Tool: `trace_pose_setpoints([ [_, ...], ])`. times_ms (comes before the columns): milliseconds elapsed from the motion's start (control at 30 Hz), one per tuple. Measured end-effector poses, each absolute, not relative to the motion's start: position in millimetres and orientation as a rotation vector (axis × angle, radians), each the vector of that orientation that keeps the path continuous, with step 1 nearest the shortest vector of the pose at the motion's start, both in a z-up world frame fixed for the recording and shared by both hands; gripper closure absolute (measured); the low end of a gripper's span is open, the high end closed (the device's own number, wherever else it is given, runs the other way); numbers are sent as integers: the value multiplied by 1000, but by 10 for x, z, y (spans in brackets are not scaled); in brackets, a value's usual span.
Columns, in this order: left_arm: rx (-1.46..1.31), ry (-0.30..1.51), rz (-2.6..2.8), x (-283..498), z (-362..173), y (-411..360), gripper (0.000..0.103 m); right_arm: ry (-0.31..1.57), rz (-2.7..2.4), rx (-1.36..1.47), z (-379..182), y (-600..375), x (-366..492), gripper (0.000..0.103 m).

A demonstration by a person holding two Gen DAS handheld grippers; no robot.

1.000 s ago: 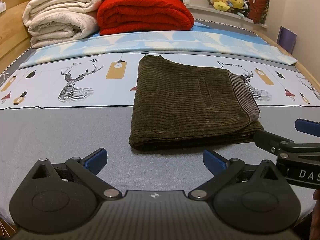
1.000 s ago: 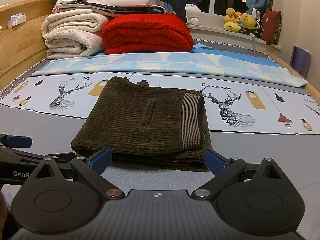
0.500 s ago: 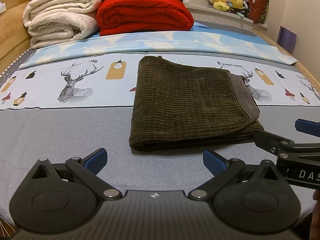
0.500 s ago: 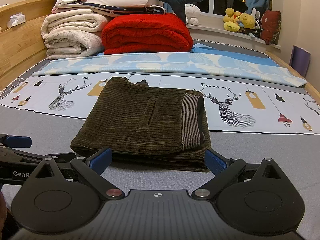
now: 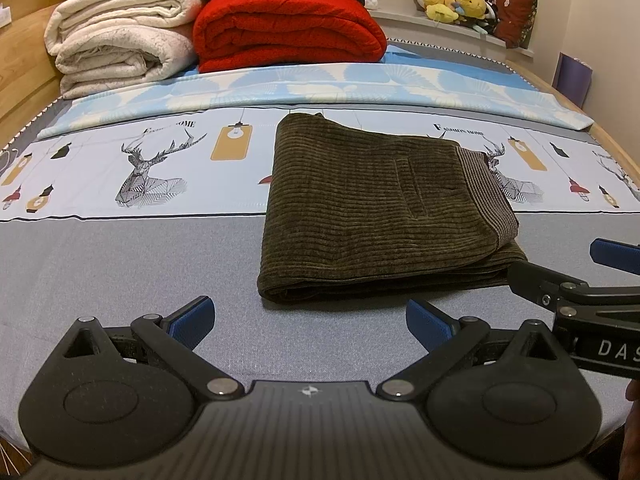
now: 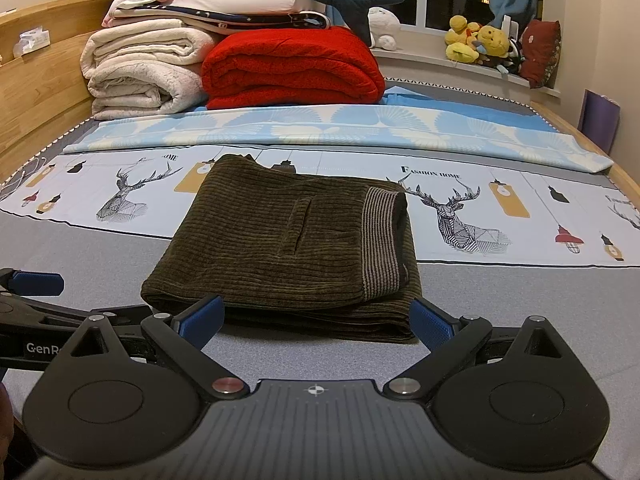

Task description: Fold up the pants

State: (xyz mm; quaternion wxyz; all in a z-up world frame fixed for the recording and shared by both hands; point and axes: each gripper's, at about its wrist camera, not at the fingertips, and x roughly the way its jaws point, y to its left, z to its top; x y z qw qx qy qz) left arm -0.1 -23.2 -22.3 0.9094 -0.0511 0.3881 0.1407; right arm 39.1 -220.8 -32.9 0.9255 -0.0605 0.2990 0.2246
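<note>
Folding looks basically done here. The left gripper point(image 5: 310, 314) is hovering with fingers wide apart over bare grey bed point(image 5: 100, 264), plenty of room that side. The pants point(image 5: 380, 208) are lying folded mid-bed. The right gripper point(image 6: 316, 318) is sitting spread at their near edge, holding nothing; probably just backing off next.

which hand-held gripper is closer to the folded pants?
Right. The right hand-held gripper is open at the pants' near edge, fingers bracketing it. The left hand-held gripper is open on bare sheet, short of the pants' left corner.

A red blanket point(image 6: 292, 66) lies beside folded cream blankets point(image 6: 140, 68) on the bed point(image 6: 520, 320).
</note>
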Motion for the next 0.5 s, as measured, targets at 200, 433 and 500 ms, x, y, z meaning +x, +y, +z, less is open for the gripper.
trace_pose_setpoints([
  [200,-103,799,288,0,-216,-230,1,613,461,-123,-331,-2210,391,4],
  [433,-105,794,284,-8,-212,-225,1,613,460,-119,-322,-2208,397,4],
  [500,-106,796,285,-7,-211,-223,1,613,459,-120,-322,-2206,397,4],
])
